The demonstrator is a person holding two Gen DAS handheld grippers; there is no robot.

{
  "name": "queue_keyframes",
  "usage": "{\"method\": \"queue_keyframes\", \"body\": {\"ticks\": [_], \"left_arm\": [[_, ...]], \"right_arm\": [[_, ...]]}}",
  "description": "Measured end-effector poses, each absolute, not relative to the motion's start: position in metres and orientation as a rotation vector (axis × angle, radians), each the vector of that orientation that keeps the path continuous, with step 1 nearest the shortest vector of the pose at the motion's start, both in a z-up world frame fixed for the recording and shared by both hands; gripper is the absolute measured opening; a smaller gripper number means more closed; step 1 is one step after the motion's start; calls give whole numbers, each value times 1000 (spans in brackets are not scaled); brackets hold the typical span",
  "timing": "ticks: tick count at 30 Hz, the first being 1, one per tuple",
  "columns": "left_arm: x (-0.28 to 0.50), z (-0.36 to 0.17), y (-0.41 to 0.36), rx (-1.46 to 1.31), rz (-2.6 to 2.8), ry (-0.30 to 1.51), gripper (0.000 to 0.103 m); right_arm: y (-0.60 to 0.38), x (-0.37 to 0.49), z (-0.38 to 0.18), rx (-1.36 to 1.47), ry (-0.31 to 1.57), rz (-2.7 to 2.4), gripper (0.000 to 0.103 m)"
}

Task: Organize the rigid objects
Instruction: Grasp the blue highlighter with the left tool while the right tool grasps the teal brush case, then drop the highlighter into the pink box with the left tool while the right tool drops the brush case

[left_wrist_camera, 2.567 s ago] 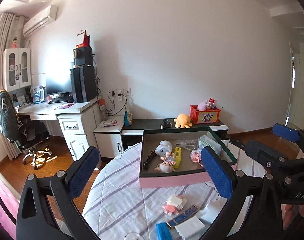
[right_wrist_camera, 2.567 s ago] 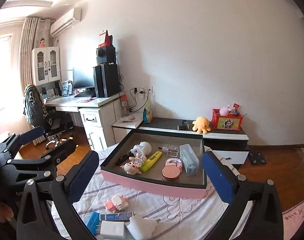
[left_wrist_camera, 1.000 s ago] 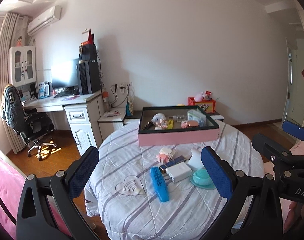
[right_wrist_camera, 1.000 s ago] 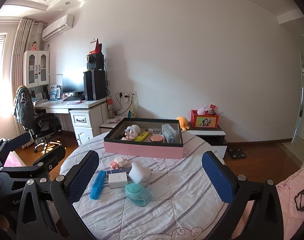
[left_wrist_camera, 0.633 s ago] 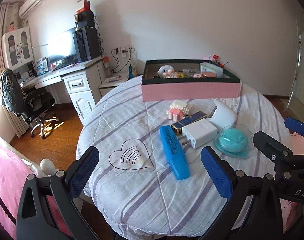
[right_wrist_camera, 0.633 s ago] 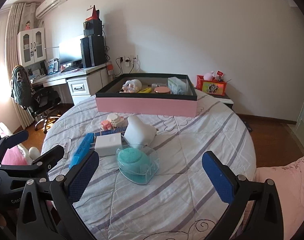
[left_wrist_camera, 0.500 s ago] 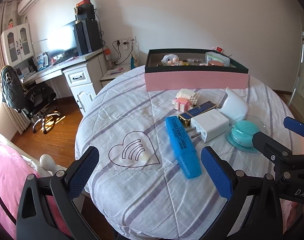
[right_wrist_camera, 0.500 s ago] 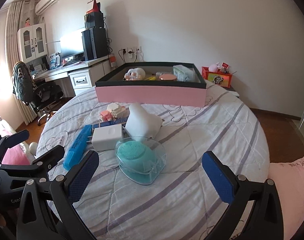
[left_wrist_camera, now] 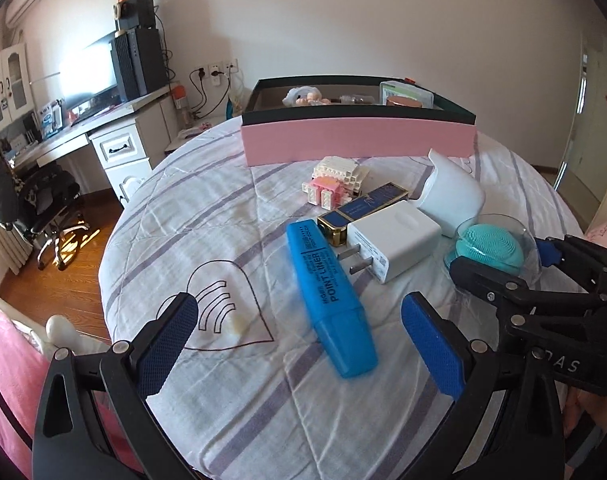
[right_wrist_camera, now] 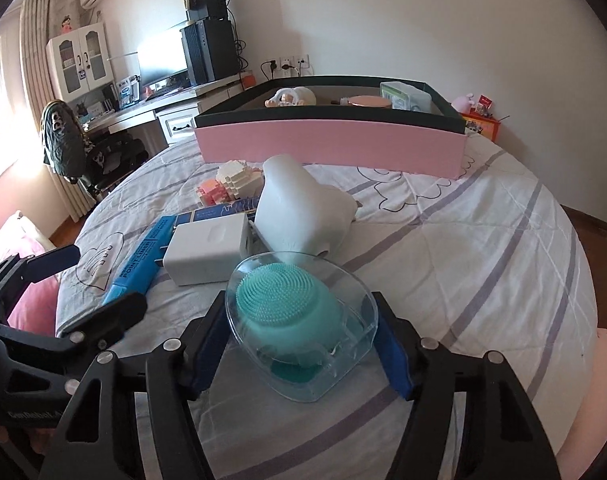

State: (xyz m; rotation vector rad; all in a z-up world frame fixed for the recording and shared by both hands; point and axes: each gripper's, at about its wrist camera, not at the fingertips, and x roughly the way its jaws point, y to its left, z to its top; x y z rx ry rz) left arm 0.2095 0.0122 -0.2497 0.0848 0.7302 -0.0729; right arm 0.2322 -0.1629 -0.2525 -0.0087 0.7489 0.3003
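A teal facial brush in a clear case [right_wrist_camera: 287, 300] lies on the round table near its front edge. My right gripper [right_wrist_camera: 299, 340] straddles the case; its jaws are closing and both blue pads touch its sides. In the left wrist view the brush case [left_wrist_camera: 489, 242] sits between the right gripper's fingers [left_wrist_camera: 499, 260]. My left gripper [left_wrist_camera: 299, 344] is open, low over the near end of a blue highlighter [left_wrist_camera: 327, 292]. Beside it lie a white plug charger [left_wrist_camera: 391, 240], a navy and gold box [left_wrist_camera: 363, 208], a white curved device [left_wrist_camera: 451, 196] and a pink and white block toy [left_wrist_camera: 335, 182].
A pink box with a dark rim [left_wrist_camera: 357, 142] stands at the far side of the table and holds toys and small items. The striped cloth [left_wrist_camera: 207, 216] is bare on the left. Beyond the table's left edge are a desk [left_wrist_camera: 115, 128] and an office chair [left_wrist_camera: 31, 196].
Both grippers dropped from high above the box to the table's near side. The right gripper's jaws narrowed from wide apart onto the brush case; the left stayed open, now over the highlighter.
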Motion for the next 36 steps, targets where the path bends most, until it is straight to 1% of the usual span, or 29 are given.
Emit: {"method": "queue_keyframes", "body": {"ticks": [7,9,10,11,12,14,16,17,19,27,36], "left_arm": [[226,-261,11,82,-6,769,102],[230,-261,11,81,-1,768,99],[230,-260,11,78,-6,764,92],[230,-260,10,79,-19,762,81],[229,-259,8,78,-34,757,74],[227,-257,4,89,-74,751,49],[225,-256,1,103,-100,749,35],[223,-256,1,112,-94,745,32],[223,-256,5,96,-84,747,29],[222,-252,6,92,-62,734,26],[197,-213,12,46,-99,636,26]], "right_arm": [[-183,229,-250,10,736,269,68],[-184,230,-250,14,737,274,68],[-184,231,-250,14,735,273,68],[-183,231,-250,12,734,273,68],[-183,231,-250,11,732,274,68],[-183,232,-250,14,733,278,68],[-183,231,-250,16,734,281,68],[-183,230,-250,19,733,282,68],[-183,230,-250,19,732,282,68],[-181,230,-249,13,728,286,68],[-173,208,-217,9,639,312,68]]}}
